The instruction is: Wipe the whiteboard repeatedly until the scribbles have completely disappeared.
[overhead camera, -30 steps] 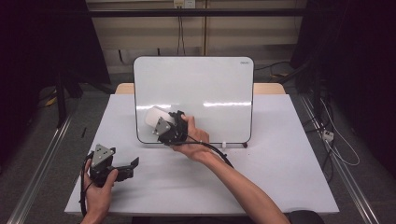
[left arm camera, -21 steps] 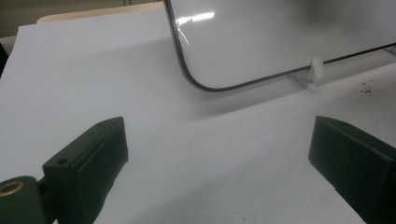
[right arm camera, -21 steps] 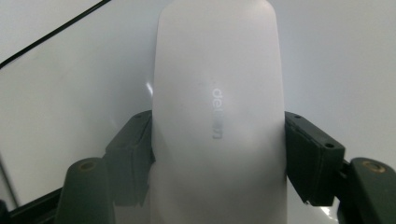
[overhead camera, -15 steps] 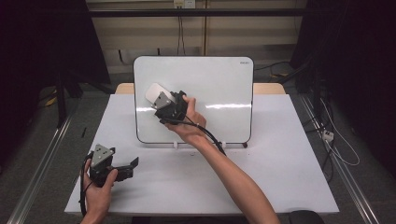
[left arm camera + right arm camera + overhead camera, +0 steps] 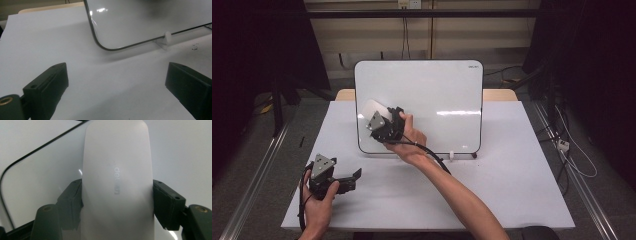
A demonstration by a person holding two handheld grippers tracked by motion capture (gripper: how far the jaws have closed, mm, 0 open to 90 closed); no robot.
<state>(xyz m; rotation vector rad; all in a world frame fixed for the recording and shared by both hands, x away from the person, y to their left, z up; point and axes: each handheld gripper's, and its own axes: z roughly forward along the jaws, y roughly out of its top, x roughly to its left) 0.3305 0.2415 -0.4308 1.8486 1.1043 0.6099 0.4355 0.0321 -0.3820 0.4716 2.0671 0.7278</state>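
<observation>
A white whiteboard [image 5: 437, 95] stands upright at the back of the table. My right gripper [image 5: 377, 119] is shut on a white eraser [image 5: 371, 108] and presses it against the board's lower left area. In the right gripper view the eraser [image 5: 116, 182] sits between both jaws of the right gripper [image 5: 117, 202], flat on the whiteboard [image 5: 45, 175]. My left gripper [image 5: 353, 178] rests open on the table at the front left, nothing between its fingers. In the left gripper view the left gripper [image 5: 115, 80] points at the whiteboard's [image 5: 150, 20] lower corner.
The white table [image 5: 512, 165] spreads wide to the right of the board and in front of it. A small white foot clip [image 5: 167, 38] props the board's bottom edge. Dark floor and a metal rail [image 5: 257, 170] flank the table.
The right gripper carried the eraser up the board's left side, then slid slightly down and left. The left gripper stayed still.
</observation>
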